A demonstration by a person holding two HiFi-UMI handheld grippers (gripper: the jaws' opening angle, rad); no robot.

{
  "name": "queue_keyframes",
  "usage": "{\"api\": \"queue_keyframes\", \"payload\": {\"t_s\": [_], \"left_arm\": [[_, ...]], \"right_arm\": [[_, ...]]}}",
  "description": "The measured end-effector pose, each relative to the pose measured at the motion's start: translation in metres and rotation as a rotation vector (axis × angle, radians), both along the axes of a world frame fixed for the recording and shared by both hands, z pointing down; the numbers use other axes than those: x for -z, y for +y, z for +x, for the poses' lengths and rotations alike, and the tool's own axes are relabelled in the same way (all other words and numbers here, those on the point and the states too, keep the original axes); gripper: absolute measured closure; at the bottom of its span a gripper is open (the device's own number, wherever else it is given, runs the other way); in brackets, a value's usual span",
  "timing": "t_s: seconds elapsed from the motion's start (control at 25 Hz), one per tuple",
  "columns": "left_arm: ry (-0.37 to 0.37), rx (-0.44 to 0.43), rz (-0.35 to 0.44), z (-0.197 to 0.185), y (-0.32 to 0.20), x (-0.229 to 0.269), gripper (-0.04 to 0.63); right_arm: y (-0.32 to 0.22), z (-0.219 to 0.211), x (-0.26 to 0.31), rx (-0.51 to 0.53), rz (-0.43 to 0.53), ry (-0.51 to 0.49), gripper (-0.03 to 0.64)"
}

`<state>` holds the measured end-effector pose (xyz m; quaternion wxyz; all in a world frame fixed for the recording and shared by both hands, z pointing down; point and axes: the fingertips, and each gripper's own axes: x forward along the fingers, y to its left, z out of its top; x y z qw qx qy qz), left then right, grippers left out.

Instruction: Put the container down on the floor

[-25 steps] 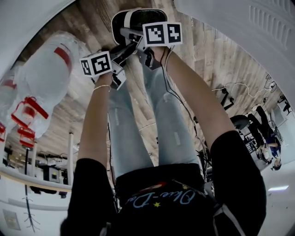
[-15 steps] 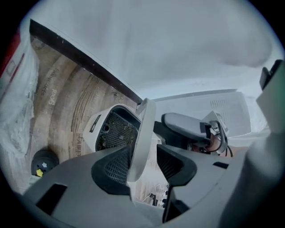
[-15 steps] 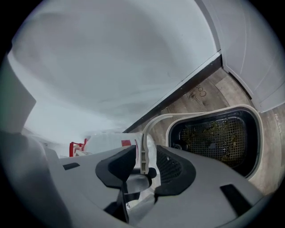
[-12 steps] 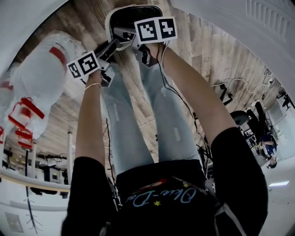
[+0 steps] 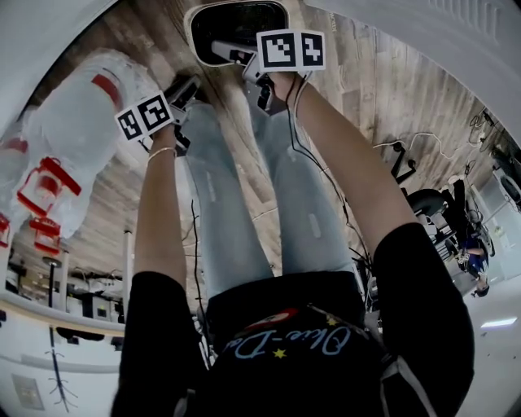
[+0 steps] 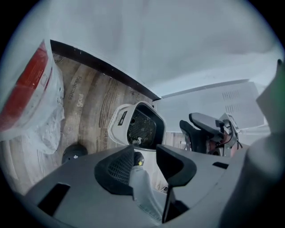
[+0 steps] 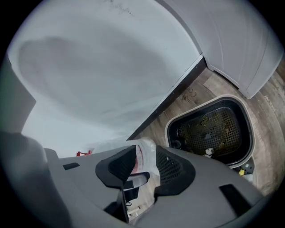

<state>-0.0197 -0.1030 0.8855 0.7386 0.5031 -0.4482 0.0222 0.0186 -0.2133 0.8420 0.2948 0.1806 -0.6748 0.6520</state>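
The container [image 5: 236, 23], a white basket with a black mesh inside, stands on the wooden floor at the top of the head view. It also shows in the left gripper view [image 6: 140, 127] and the right gripper view [image 7: 209, 131]. My left gripper [image 5: 186, 88] is drawn back to the container's left, its jaws open after just opening; only a jeans leg shows through the gap [image 6: 144, 162]. My right gripper [image 5: 238, 57] hovers close above the container's near rim, also just opened, with nothing gripped [image 7: 144, 167]. Neither gripper touches the container.
Clear plastic bags [image 5: 73, 138] of red-capped things lie on the floor at left, also seen in the left gripper view [image 6: 31, 89]. White appliance panels [image 7: 240, 40] and a white wall enclose the spot. The person's legs [image 5: 244, 204] stand between my arms. A dark round object [image 6: 73, 152] lies nearby.
Both grippers have let go of the container, which now stands free on the floor. The left gripper has pulled away to the left and tipped downward; the right one has hardly moved.
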Motion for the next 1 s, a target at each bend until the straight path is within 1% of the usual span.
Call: {"api": "queue_keyframes", "payload": {"t_s": [0.16,0.32,0.44,0.56,0.68,0.8,0.88,0.92,1.0], "left_arm": [[0.011,-0.009,0.050,0.003,-0.002,0.017,0.451],[0.003,-0.004,0.118,0.006,-0.012,0.043,0.460],[0.012,-0.010,0.162,0.012,-0.022,0.067,0.465],[0.005,-0.012,0.216,0.009,-0.036,0.093,0.483],[0.012,0.012,0.292,-0.002,-0.050,0.121,0.521],[0.017,0.072,0.390,-0.012,-0.058,0.162,0.577],[0.023,0.116,0.442,-0.018,-0.062,0.188,0.580],[0.028,0.129,0.456,-0.020,-0.063,0.199,0.581],[0.036,0.131,0.467,-0.020,-0.062,0.216,0.581]], "right_arm": [[0.000,-0.002,0.017,-0.015,0.049,-0.005,0.486],[-0.008,0.000,0.041,-0.052,0.107,-0.010,0.521],[-0.013,0.007,0.060,-0.034,0.177,0.019,0.553],[-0.019,0.011,0.081,-0.032,0.223,0.028,0.586],[-0.025,0.011,0.104,-0.070,0.258,0.033,0.609],[-0.027,0.016,0.134,-0.092,0.319,0.029,0.617],[-0.028,0.018,0.155,-0.076,0.379,0.013,0.617],[-0.029,0.019,0.164,-0.075,0.400,0.008,0.617],[-0.033,0.024,0.184,-0.109,0.419,-0.002,0.617]]}}
